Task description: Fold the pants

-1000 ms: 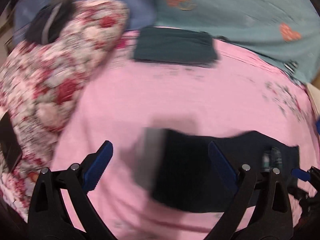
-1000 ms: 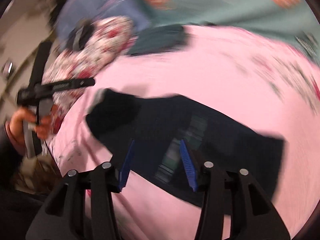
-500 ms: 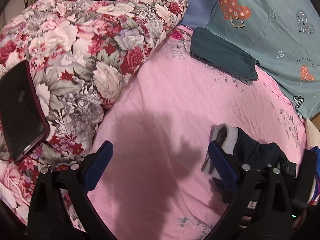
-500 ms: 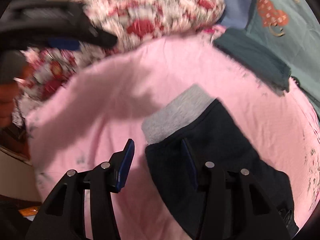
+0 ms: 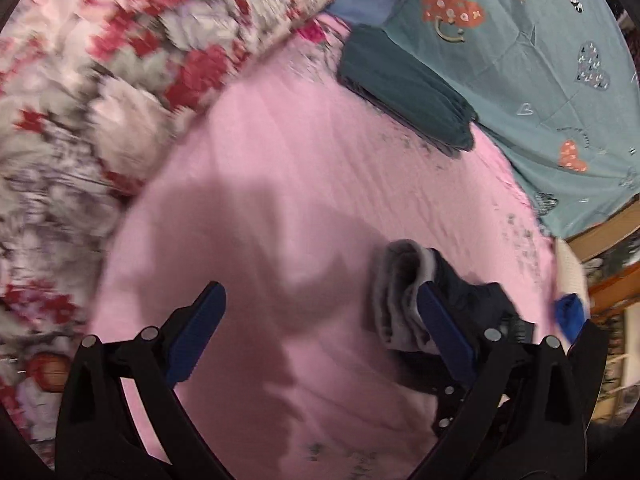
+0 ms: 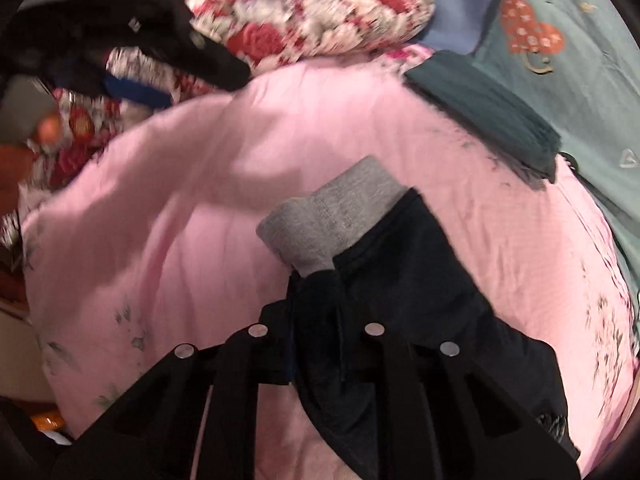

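Dark navy pants [image 6: 420, 280] with a grey ribbed cuff [image 6: 332, 216] lie on the pink bed sheet [image 6: 200, 200]. My right gripper [image 6: 316, 312] is closing its jaws on a bunched fold of the dark fabric just below the cuff, and the pads press on it. In the left wrist view the same cuff [image 5: 400, 280] and pants [image 5: 476, 300] sit at the lower right. My left gripper [image 5: 318, 300] is wide open over bare sheet, its right finger just in front of the cuff. Nothing is between its fingers.
A floral quilt [image 5: 120, 80] is heaped along the left. A folded teal garment [image 5: 404, 88] lies at the back, against a teal cover with heart prints [image 5: 520, 60]. Wooden furniture [image 5: 600, 240] shows past the bed's right edge.
The right gripper's jaws have come together on the dark fabric below the grey cuff. The left gripper has shifted a little, and the dark phone on the quilt has left its view.
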The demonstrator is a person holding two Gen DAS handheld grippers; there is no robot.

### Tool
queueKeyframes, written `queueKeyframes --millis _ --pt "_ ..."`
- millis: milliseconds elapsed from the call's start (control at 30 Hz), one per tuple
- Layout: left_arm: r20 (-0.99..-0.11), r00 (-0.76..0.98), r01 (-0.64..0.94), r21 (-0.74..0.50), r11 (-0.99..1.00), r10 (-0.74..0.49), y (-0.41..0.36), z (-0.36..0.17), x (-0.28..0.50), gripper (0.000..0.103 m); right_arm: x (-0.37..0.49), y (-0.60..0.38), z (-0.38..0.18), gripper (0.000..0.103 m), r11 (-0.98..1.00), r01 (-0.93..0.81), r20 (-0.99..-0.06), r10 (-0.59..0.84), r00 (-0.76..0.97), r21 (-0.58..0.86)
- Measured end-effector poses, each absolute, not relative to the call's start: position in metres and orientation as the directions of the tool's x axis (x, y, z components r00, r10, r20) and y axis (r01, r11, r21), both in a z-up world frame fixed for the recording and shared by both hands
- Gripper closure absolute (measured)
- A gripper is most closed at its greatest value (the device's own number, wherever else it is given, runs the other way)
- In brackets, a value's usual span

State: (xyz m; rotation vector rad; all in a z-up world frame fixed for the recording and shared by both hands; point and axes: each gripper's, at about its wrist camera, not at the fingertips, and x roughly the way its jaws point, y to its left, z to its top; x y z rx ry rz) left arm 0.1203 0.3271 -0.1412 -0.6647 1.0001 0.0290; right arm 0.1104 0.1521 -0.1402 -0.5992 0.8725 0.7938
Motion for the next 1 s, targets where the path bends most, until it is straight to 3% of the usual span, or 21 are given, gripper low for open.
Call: queueKeyframes --millis 167,333,433,467,500,567,800,1000 --pt "-0.696 0.483 -0.24 -0.689 0.684 -0.532 0.308 -0.161 0.15 0.003 0.097 0.139 -0.126 0.088 0.587 -0.79 -0.807 0.373 0.458 -0.177" --pt "-0.657 0.372 -0.26 -0.752 0.606 -0.655 0.278 -0.192 0.176 0.003 0.091 0.136 -0.121 0.088 0.583 -0.786 -0.788 0.379 0.486 -0.204" --pt "-0.633 0.393 -0.242 -0.771 0.589 -0.667 0.264 -0.194 0.182 0.006 0.088 0.133 -0.118 0.088 0.592 -0.781 -0.781 0.385 0.492 -0.199" --pt "-0.623 0.402 -0.225 -0.778 0.587 -0.671 0.26 -0.191 0.185 0.015 0.089 0.132 -0.117 0.088 0.596 -0.778 -0.779 0.387 0.494 -0.198" --pt "-0.605 0.403 -0.199 -0.791 0.579 -0.687 0.254 -0.189 0.187 0.041 0.089 0.13 -0.116 0.088 0.601 -0.776 -0.776 0.389 0.496 -0.194" --pt "-0.597 0.396 -0.188 -0.797 0.574 -0.698 0.248 -0.186 0.189 0.061 0.089 0.126 -0.113 0.088 0.609 -0.771 -0.769 0.397 0.501 -0.188" --pt "-0.593 0.448 -0.107 -0.779 0.618 -0.669 0.224 -0.144 0.179 0.07 0.085 0.095 -0.09 0.088 0.65 -0.745 -0.727 0.439 0.529 -0.149" --pt "-0.508 0.464 0.043 -0.805 0.591 -0.726 0.167 -0.086 0.183 0.07 0.086 0.027 -0.047 0.088 0.758 -0.649 -0.653 0.462 0.6 -0.06"
